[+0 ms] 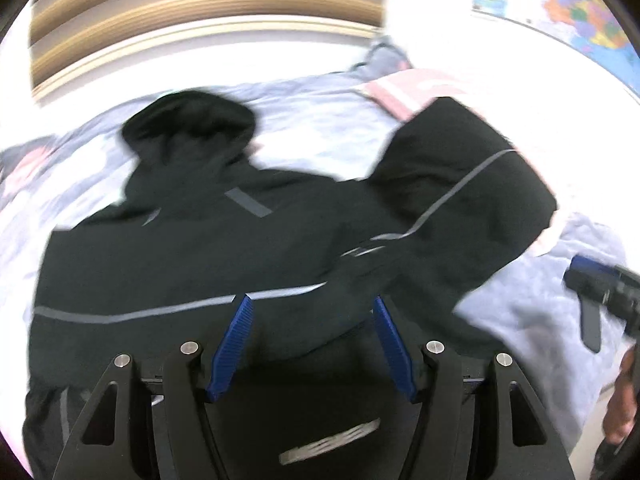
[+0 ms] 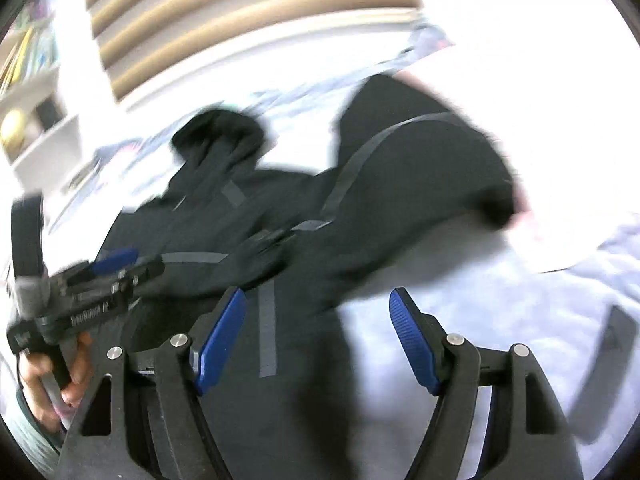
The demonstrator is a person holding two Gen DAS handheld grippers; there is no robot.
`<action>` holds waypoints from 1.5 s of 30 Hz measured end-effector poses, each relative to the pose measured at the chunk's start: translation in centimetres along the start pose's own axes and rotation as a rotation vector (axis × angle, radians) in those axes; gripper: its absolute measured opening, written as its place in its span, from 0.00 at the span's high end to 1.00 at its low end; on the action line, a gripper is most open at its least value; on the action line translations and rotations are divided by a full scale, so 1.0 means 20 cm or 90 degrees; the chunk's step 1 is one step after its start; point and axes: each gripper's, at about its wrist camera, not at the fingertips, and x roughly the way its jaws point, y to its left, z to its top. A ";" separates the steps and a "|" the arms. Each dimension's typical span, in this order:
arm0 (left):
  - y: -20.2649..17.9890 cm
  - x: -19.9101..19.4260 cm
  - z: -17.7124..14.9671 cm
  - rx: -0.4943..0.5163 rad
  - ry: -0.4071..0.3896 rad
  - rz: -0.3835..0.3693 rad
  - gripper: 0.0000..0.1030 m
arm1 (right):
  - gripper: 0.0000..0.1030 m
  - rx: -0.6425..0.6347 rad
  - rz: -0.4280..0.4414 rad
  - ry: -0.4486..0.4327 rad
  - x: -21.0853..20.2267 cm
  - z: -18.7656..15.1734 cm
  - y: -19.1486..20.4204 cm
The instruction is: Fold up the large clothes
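A black hooded jacket (image 1: 192, 248) with grey reflective stripes lies spread on a bed, hood (image 1: 192, 120) towards the headboard. One sleeve (image 1: 460, 184) is flung out to the right. My left gripper (image 1: 312, 300) hovers over the jacket's lower body, open, with nothing between its blue pads. In the right wrist view the same jacket (image 2: 240, 208) and its sleeve (image 2: 420, 160) show. My right gripper (image 2: 317, 292) is open above the jacket's right edge and the bedding. The left gripper (image 2: 100, 276) appears there too, held by a hand (image 2: 52, 372). Both views are motion-blurred.
Pale blue-grey bedding (image 1: 520, 304) covers the bed. A pink-striped cloth (image 1: 400, 92) lies under the sleeve's far end. A wooden slatted headboard (image 1: 200, 0) stands behind, a colourful map (image 1: 560, 0) hangs at the right, and white shelves (image 2: 36, 120) are at the left.
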 end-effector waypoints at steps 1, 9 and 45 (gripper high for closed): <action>-0.06 0.04 0.03 0.005 -0.001 -0.004 0.37 | 0.25 0.021 -0.026 -0.005 0.00 0.04 -0.13; -0.24 0.46 0.15 -0.072 0.062 -0.055 0.37 | 0.25 0.250 -0.051 0.042 0.21 0.18 -0.91; -0.58 0.40 0.25 0.006 -0.029 -0.108 0.37 | 0.84 0.130 -0.175 -0.027 0.19 0.56 -0.96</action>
